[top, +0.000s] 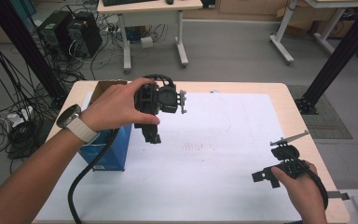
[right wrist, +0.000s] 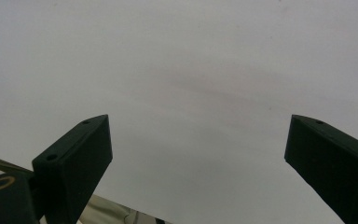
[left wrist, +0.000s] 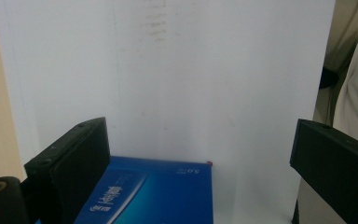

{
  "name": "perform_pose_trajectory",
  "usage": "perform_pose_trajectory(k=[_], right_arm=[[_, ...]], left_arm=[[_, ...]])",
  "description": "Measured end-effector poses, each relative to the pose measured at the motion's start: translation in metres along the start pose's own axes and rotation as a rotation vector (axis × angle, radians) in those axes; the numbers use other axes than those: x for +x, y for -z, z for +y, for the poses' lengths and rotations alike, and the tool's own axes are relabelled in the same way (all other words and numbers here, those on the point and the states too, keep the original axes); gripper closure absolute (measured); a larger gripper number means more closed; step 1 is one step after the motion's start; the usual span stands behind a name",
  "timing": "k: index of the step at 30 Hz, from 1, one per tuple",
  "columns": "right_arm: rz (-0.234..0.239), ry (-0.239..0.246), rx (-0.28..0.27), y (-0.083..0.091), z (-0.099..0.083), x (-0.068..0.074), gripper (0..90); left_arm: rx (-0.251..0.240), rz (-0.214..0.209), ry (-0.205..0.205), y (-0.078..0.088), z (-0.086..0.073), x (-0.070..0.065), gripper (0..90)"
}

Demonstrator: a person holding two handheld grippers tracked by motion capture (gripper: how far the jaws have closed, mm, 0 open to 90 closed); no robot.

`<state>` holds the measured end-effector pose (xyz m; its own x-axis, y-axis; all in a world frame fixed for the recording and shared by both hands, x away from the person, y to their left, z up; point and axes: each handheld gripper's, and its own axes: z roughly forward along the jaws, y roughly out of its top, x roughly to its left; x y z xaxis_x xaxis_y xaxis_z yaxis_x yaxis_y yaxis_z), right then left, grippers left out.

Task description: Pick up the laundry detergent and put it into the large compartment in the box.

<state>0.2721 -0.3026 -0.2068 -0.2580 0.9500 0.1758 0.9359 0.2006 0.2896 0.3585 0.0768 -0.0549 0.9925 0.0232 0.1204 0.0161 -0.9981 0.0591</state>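
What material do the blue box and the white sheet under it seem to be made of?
The blue rectangular box looks like printed cardboard: brown open flaps, slightly glossy blue face with lettering. The white sheet covering the table is probably matte paper or thin plastic: flat, with faint smudges.

The light wood desk (top: 292, 100) was mostly covered by a white sheet (top: 214, 172), with a blue box (top: 114, 151) sitting on the sheet's left edge.
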Motion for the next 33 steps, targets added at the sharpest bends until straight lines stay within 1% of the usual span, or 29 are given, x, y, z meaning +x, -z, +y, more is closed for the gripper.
perform_pose_trajectory(k=[1,2,4,6,8,9,10,11,12,15,16,20,25,33], right_arm=[[0.001,0.001,0.000,0.000,0.000,0.000,7.3],[0.002,-0.003,-0.001,-0.001,0.000,0.000,7.3],[0.001,0.000,0.000,-0.002,-0.001,0.000,7.3],[0.004,0.001,0.004,-0.004,0.000,0.000,7.3],[0.007,-0.002,0.004,-0.005,0.000,0.001,7.3],[0.007,0.001,0.003,-0.005,-0.001,0.001,7.3],[0.006,0.001,0.003,-0.005,-0.001,0.001,7.3],[0.005,0.003,0.004,-0.006,0.000,0.002,7.3],[0.006,0.001,0.004,-0.006,0.000,0.002,7.3],[0.004,0.005,0.004,-0.005,0.001,0.003,7.3],[0.005,0.003,0.003,-0.005,0.001,0.004,7.3],[0.005,0.008,0.004,-0.005,0.001,0.004,7.3],[0.007,0.009,0.002,-0.005,0.001,0.005,7.3],[0.004,0.007,0.003,-0.004,0.000,0.006,7.3]], left_arm=[[-0.004,-0.005,-0.002,-0.002,0.000,-0.002,5.2],[-0.008,-0.013,-0.013,-0.007,0.000,-0.004,5.2],[-0.011,-0.013,-0.017,-0.010,0.000,-0.006,5.2],[0.000,-0.012,-0.019,-0.018,0.001,-0.010,5.2],[-0.001,-0.011,-0.022,-0.023,0.001,-0.011,5.2],[0.001,-0.022,-0.019,-0.026,0.001,-0.011,5.1],[0.001,-0.022,-0.019,-0.026,0.001,-0.011,5.3],[0.008,-0.029,-0.015,-0.031,0.003,-0.011,5.3],[0.017,-0.022,-0.018,-0.032,0.004,-0.013,5.3],[0.009,-0.028,-0.011,-0.034,0.005,-0.014,5.3],[0.009,-0.025,-0.020,-0.034,0.005,-0.015,5.3],[0.002,-0.028,-0.019,-0.036,0.005,-0.017,5.3],[-0.018,-0.037,-0.032,-0.043,0.002,-0.018,5.3],[-0.017,-0.041,-0.046,-0.048,0.003,-0.018,5.4]])
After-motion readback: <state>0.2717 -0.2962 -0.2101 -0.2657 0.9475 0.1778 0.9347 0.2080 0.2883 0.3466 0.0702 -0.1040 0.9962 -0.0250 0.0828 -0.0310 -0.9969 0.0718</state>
